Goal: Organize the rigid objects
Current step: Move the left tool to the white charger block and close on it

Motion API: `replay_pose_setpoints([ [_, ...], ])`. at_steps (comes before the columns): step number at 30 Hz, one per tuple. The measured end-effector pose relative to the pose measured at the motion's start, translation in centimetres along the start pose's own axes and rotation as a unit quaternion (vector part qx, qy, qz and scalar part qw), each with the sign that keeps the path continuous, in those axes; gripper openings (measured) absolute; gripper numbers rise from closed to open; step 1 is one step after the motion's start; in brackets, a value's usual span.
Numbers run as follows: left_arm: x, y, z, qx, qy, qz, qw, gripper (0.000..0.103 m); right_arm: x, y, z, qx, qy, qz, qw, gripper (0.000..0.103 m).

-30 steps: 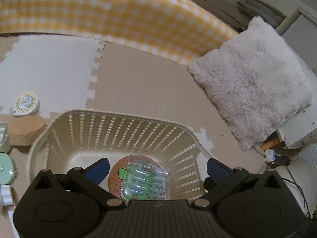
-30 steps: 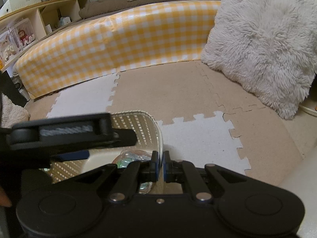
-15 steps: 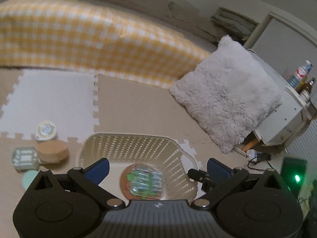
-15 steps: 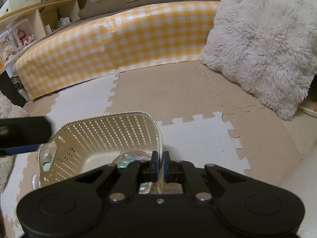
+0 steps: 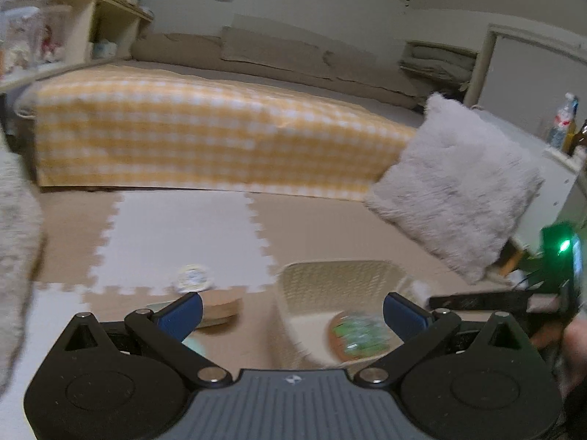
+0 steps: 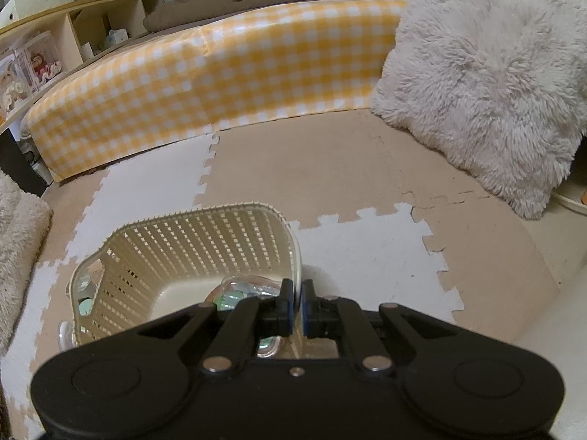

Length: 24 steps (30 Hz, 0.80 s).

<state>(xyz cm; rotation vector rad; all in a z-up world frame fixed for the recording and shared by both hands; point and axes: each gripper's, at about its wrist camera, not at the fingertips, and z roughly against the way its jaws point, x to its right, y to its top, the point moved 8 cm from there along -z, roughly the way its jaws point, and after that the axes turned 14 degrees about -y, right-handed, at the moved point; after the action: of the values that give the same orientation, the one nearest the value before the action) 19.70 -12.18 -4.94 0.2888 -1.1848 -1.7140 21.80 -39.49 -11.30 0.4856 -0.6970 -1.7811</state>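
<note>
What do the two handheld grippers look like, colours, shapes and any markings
Both are matte black. The left gripper has two angled linkage arms with silver pivot pins, round-ended side housings, blue pads on its fingers, and a ribbed grey centre plate bearing a small pale logo. The right gripper shares that black linkage and silver pins, with blue edging on its fingertips.

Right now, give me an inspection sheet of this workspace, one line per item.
Surface: foam puzzle mat, beige and white tiles.
Job's things: cream basket on the mat, holding a clear pack over a round orange piece.
Clutter: round tin and cork disc on the mat left of the basket, blurred.
Grippers: right gripper shut on the basket's rim; left gripper open, empty.
Cables: dark cables at the left view's right edge, too blurred to trace.
Surroundings: yellow checked cover, fluffy cushion, shelf unit.
</note>
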Motion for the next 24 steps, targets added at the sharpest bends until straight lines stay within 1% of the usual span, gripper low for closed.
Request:
replay_pose_setpoints([
  [6,-2.9,-3.4,0.5,-0.02,0.056,-0.012,0.9981,0.103,-0.1,0.0,0.0,0.001,-0.004,0.005,1.0,0.005],
  [11,-4.1,-6.5,0.0,-0.043,0.073,-0.018,0.9963,0.103,-0.1,0.0,0.0,0.001,-0.005,0.007,1.0,0.005],
  [14,-4.4,-8.4,-0.7,-0.064,0.07,-0.012,0.9954,0.103,-0.2,0.0,0.0,0.0,-0.007,0.011,1.0,0.005],
  [19,-4.6,-11.3,-2.1,-0.097,0.047,0.0,0.9942,0.103,-0.2,0.0,0.0,0.0,-0.008,0.012,1.0,0.005],
  [24,-5.1,-13.4,-3.4,-0.113,0.023,0.037,0.9927,0.103,-0.3,0.0,0.0,0.0,-0.01,0.015,1.0,0.005],
])
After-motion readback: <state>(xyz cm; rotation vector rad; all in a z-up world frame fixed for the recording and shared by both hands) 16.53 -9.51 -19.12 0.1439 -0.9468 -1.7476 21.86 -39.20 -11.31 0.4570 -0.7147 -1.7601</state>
